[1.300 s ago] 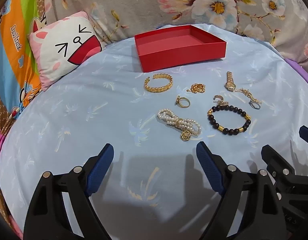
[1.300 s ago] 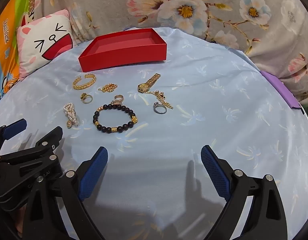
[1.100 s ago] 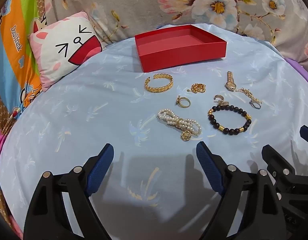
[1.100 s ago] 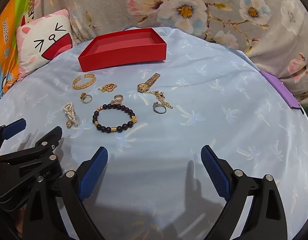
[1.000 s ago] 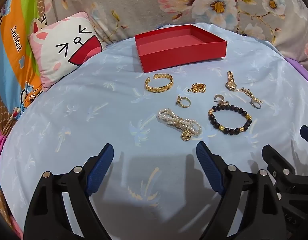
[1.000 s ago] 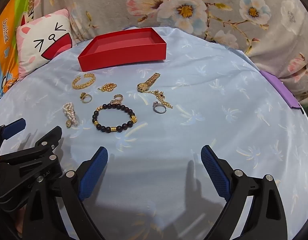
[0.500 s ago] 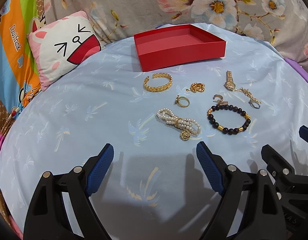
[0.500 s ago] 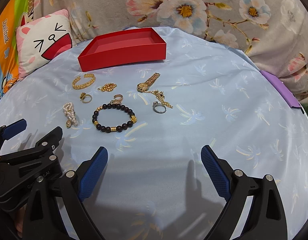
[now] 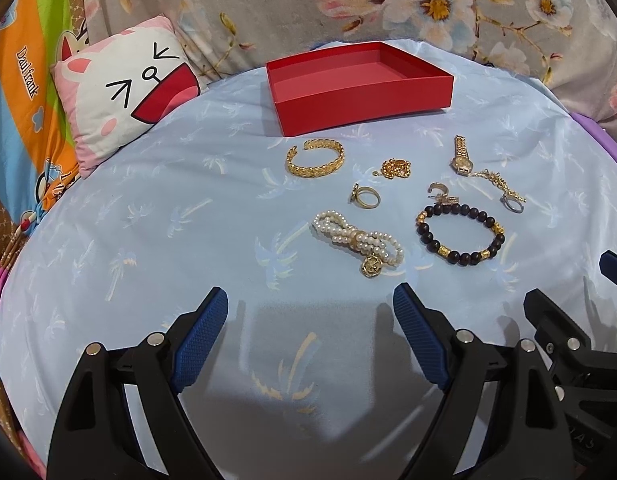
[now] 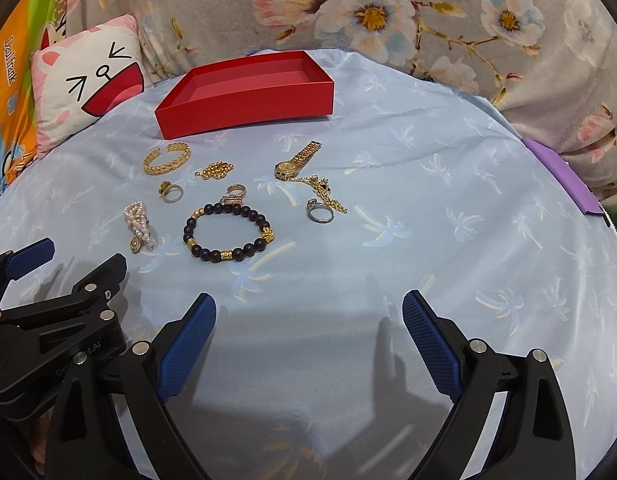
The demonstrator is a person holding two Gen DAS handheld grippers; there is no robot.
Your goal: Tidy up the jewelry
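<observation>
An empty red box (image 9: 360, 92) (image 10: 244, 92) stands at the back of a pale blue sheet. In front of it lie a gold cuff bracelet (image 9: 315, 157), a small gold chain (image 9: 395, 168), a gold ring (image 9: 365, 197), a pearl bracelet with a gold charm (image 9: 358, 242), a dark bead bracelet (image 9: 460, 235) (image 10: 228, 232), a gold watch (image 10: 297, 160) and a silver ring (image 10: 319, 211). My left gripper (image 9: 310, 308) hovers open, just short of the pearl bracelet. My right gripper (image 10: 308, 312) is open too, short of the bead bracelet. Both hold nothing.
A cat-face cushion (image 9: 120, 96) leans at the back left. Floral fabric (image 10: 428, 20) rises behind the box. A purple object (image 10: 564, 176) lies at the right edge of the sheet. Each gripper shows at the side of the other's view.
</observation>
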